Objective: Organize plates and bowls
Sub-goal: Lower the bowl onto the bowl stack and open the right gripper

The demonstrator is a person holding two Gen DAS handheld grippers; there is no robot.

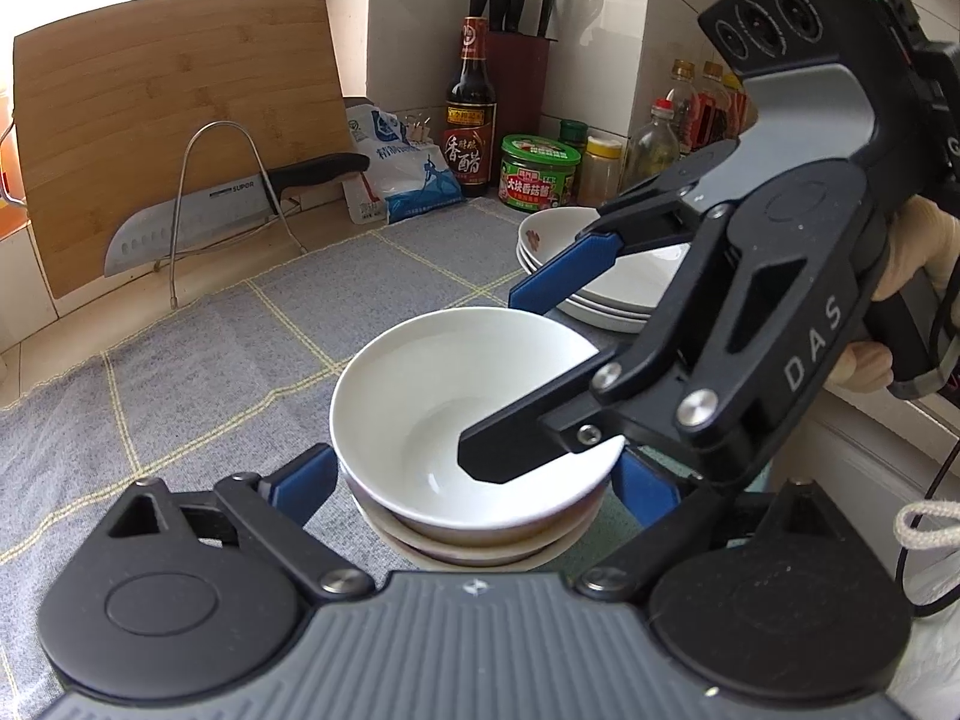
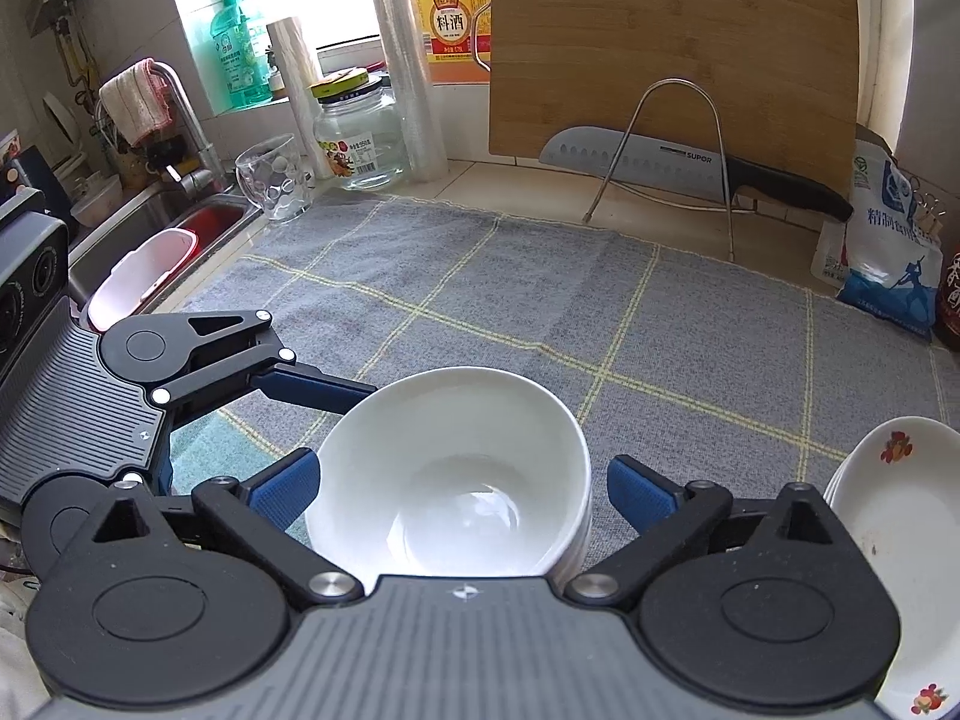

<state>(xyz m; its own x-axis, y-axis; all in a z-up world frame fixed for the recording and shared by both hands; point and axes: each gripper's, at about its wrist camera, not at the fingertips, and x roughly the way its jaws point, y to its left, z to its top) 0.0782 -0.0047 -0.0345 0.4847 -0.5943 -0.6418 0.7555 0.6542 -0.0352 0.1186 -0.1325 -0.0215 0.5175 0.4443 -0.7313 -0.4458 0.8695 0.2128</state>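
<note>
A: Bowls [image 1: 474, 414] sat nested in a small stack on the grey checked cloth [image 1: 210, 372], the top one white and empty. Left gripper [image 1: 474, 483] was spread wide, one blue pad on each side of the stack, neither clearly touching.

B: And the right gripper [image 1: 522, 372]?

A: Also wide. From the left wrist view one finger hung inside the top bowl and the other outside, beyond the far rim, toward the plates [image 1: 600, 276]. Its own view showed the pads flanking the bowl with a gap on each side.

B: Plates were where?

A: Stacked just beside the bowls, flower-printed rims, near the sauce jars.

B: Risks?

A: Judged three. Glazed rim could slip out of a pinch if the right claw closed off-centre, since the top bowl seemed tilted. Lifting might drag a lower bowl up with it and drop it. Two grippers crowded one stack, so fingers could collide or knock the plates.
</note>
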